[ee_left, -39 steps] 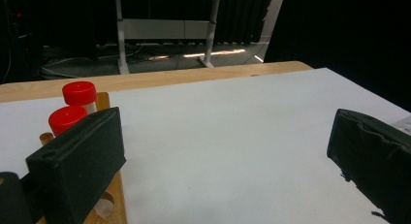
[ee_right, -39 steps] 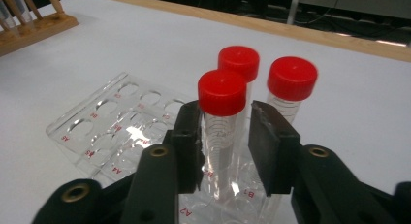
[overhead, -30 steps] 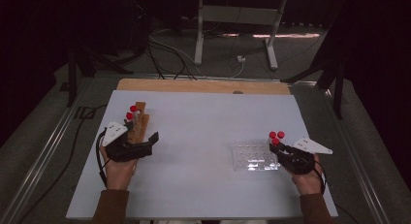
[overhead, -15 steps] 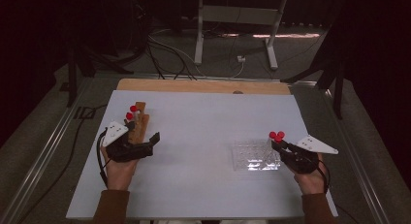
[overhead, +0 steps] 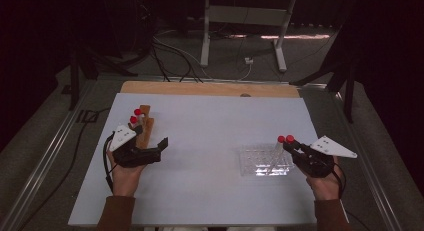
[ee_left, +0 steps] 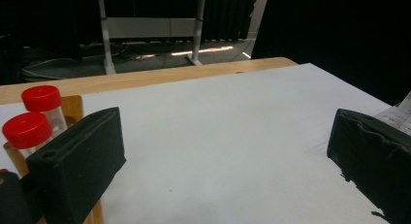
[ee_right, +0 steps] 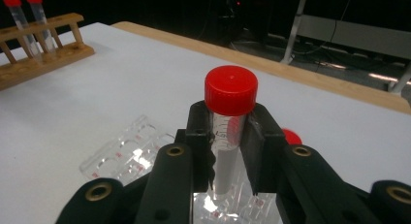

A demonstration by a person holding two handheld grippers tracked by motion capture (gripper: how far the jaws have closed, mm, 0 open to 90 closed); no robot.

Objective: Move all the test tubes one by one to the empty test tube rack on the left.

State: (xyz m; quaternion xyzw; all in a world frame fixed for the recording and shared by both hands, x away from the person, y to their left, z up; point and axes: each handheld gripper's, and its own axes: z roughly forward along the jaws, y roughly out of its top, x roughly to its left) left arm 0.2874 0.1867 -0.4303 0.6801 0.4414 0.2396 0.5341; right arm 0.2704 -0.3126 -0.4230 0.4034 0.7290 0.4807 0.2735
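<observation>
Lab, capped tubes (ee_right: 230,132), wooden rack (overhead: 145,125), dark surroundings

Red-capped clear tube (ee_right: 228,136); clear rack (overhead: 264,161); tan wooden rack (overhead: 145,126); white table (overhead: 210,141); black jaws.

1. Dim room, black background; brightest on the white desk (overhead: 215,141) top.
2. Strip of floor light glowing behind the desk.
3. Glare on the clear tube rack (ee_right: 126,153).
4. Soft, slightly grainy high view; near fingers (ee_left: 72,170) blurred, with short shadows beneath.
</observation>
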